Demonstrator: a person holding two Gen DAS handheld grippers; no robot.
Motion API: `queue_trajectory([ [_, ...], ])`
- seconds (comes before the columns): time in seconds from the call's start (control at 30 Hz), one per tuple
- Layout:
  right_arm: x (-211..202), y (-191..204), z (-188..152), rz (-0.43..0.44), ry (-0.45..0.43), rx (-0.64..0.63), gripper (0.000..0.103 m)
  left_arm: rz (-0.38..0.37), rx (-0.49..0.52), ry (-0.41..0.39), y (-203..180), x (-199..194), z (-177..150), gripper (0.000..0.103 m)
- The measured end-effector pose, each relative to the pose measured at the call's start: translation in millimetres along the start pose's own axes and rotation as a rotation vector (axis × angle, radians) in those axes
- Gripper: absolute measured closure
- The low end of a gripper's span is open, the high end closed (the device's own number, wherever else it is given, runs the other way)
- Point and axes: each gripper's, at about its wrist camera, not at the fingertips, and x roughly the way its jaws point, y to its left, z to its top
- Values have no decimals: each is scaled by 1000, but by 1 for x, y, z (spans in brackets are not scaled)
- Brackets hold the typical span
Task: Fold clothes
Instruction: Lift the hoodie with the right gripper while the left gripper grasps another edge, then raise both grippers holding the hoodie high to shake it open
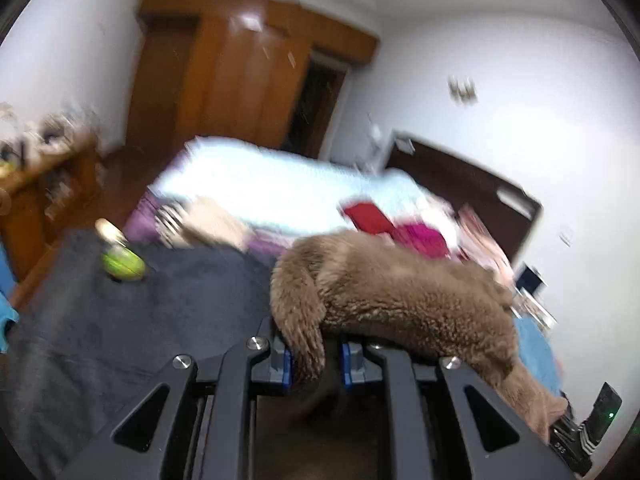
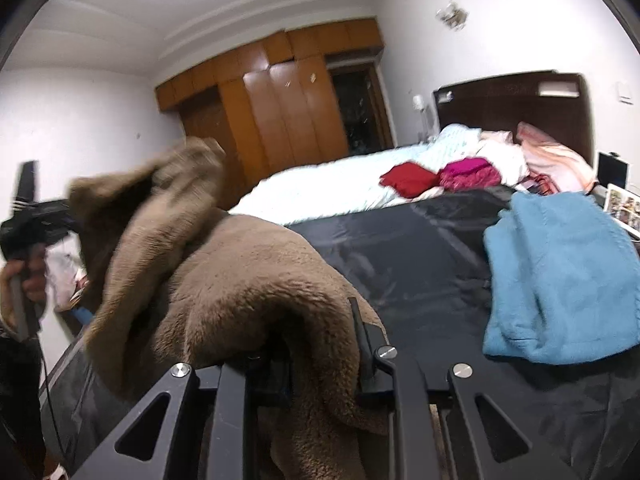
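A brown fleece garment (image 1: 408,292) hangs stretched between my two grippers above the dark sheet (image 1: 160,312) that covers the bed. In the left wrist view my left gripper (image 1: 316,364) is shut on one edge, and a fold of fleece droops between its blue pads (image 1: 286,364). The right gripper (image 1: 560,428) shows at the lower right, holding the far end. In the right wrist view the brown garment (image 2: 248,280) is draped over my right gripper (image 2: 320,364), which is shut on it; its left finger is hidden by fleece. The left gripper (image 2: 60,212) is raised at the left, held by a hand (image 2: 28,276).
A blue fleece garment (image 2: 560,280) lies on the dark sheet (image 2: 400,248) to the right. Beyond are a white quilt (image 2: 340,184), red (image 2: 408,180) and magenta clothes (image 2: 468,172), pillows and a dark headboard (image 2: 512,104). A green object (image 1: 122,266) sits on the sheet's left corner.
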Motion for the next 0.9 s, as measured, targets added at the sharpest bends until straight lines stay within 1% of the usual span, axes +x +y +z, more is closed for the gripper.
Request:
queue_trajectory([
  [0.1,11,13,-6,4,84,-80,71,-9,7,3,11,-22,-6,84],
  [0.13,15,17,-10,12,117,-103,65,2,20,15,13,-22,-8,84],
  [0.17,17,22,-14,6,142,-127,51,18,35,32,15,-21,-13,84],
  [0.23,13,30,-22,-23,163,-181,42,45,48,75,21,-12,-29,84],
  [0.33,-3,34,-29,-23,172,-215,41,81,39,120,35,-4,-48,84],
  [0.4,-21,34,-30,-14,154,-217,41,90,18,134,45,0,-58,84],
  [0.5,-56,39,-28,93,91,-170,41,84,-13,137,57,-5,-68,84],
  [0.63,-63,66,-27,348,84,-88,41,77,-37,137,67,-13,-76,84],
  [0.67,-57,73,-28,382,97,-81,41,76,-39,137,68,-14,-77,83],
  [0.77,-29,96,-29,458,142,-66,41,70,-43,135,71,-19,-80,83],
  [0.83,-7,103,-29,460,165,-44,41,66,-52,134,73,-22,-81,83],
  [0.9,20,105,-29,487,217,24,41,66,-58,134,76,-24,-82,83],
])
